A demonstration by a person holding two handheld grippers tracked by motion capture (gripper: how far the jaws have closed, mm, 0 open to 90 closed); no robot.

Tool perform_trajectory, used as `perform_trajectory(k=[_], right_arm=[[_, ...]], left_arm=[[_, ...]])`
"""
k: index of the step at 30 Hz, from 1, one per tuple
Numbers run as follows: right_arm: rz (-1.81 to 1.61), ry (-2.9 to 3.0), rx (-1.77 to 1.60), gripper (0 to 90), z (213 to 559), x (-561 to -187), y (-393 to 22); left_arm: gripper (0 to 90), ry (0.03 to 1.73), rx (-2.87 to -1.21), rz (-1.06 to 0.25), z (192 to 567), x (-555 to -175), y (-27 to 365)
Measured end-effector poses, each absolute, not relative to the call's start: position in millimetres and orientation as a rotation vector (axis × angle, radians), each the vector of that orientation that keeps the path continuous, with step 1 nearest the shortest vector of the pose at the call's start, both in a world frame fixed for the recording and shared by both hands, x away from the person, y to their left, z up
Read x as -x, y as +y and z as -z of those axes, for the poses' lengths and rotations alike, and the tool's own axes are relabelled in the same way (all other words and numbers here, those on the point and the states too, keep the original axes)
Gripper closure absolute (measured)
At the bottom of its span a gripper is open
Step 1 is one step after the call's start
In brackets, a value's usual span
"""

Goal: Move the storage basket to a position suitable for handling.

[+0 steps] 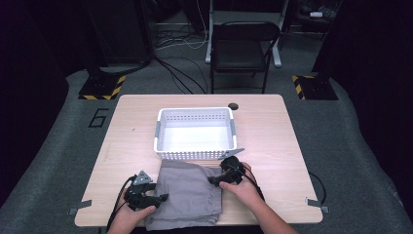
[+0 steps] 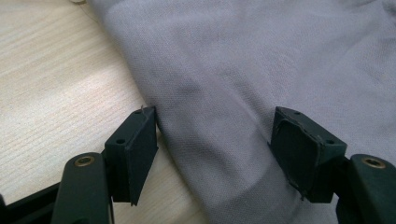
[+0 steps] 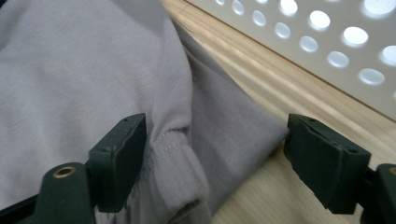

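Grey cloth [image 1: 190, 192], near edge cut off

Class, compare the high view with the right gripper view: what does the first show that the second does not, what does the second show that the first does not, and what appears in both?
High view alone: the whole table, a black chair behind it, the left tongs at the cloth's left edge, and both hands.

Right gripper view alone: close detail, a stitched hem on a fold of the cloth lying between the open jaws of the right tongs, and the round holes in the basket's wall.

Both: the grey cloth, the white basket, the wooden tabletop and the right tongs.
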State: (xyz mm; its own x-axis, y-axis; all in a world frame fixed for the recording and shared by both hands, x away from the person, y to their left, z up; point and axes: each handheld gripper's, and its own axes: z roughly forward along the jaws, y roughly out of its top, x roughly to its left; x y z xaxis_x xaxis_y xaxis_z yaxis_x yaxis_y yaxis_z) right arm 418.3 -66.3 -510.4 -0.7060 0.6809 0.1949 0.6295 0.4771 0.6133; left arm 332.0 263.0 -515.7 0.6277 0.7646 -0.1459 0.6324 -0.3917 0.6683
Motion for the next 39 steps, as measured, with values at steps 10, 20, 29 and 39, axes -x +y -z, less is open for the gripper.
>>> perform_trajectory(k=[10, 20, 29, 39], right_arm=[[-1.103, 2.667, -1.125, 26.5, 511.3, -418.9, -61.2], [-1.139, 2.736, -1.103, 34.2, 510.5, -410.9, -61.5], [-0.992, 2.711, -0.927, 37.7, 509.2, -399.9, -47.9], [-0.977, 2.697, -0.895, 50.1, 509.2, -394.0, -54.2]], left_arm=[[31.1, 1.079, -2.145, -0.262, 516.2, -332.3, 261.9], [31.1, 1.084, -2.141, -0.265, 516.3, -331.9, 261.3], [31.1, 1.085, -2.141, -0.268, 516.4, -331.3, 261.1], [31.2, 1.098, -2.137, -0.279, 516.5, -329.9, 262.1]])
